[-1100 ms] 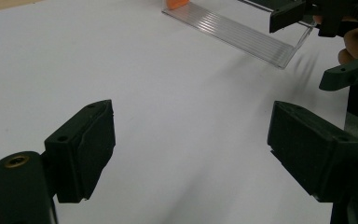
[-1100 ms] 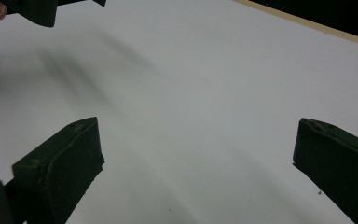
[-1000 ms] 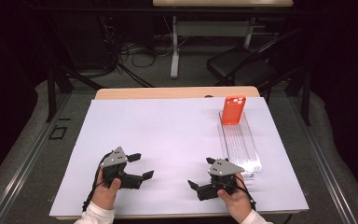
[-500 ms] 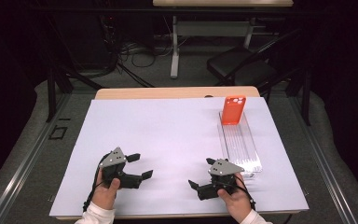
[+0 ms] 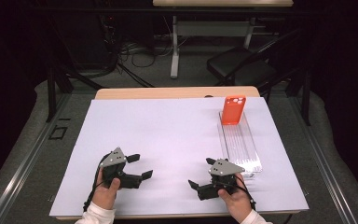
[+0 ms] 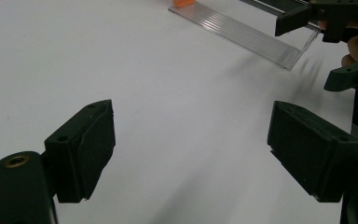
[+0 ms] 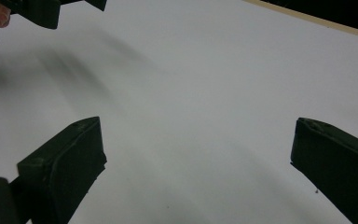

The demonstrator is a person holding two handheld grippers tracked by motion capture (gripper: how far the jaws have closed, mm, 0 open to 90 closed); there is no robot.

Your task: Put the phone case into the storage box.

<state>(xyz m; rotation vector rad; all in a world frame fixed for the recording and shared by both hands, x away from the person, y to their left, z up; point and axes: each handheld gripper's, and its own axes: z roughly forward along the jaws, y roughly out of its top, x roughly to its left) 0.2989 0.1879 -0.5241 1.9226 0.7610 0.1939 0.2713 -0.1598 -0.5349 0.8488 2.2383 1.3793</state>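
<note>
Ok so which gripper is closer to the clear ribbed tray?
The right. The right gripper sits just beside the near end of the clear ribbed tray, at its left. The left gripper is farther off, across the white sheet.

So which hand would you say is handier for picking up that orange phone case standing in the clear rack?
Probably the right. The right gripper rests beside the near end of the clear rack, on the side where the orange phone case stands. The left gripper sits across the white sheet. Both are open, holding nothing.
</note>
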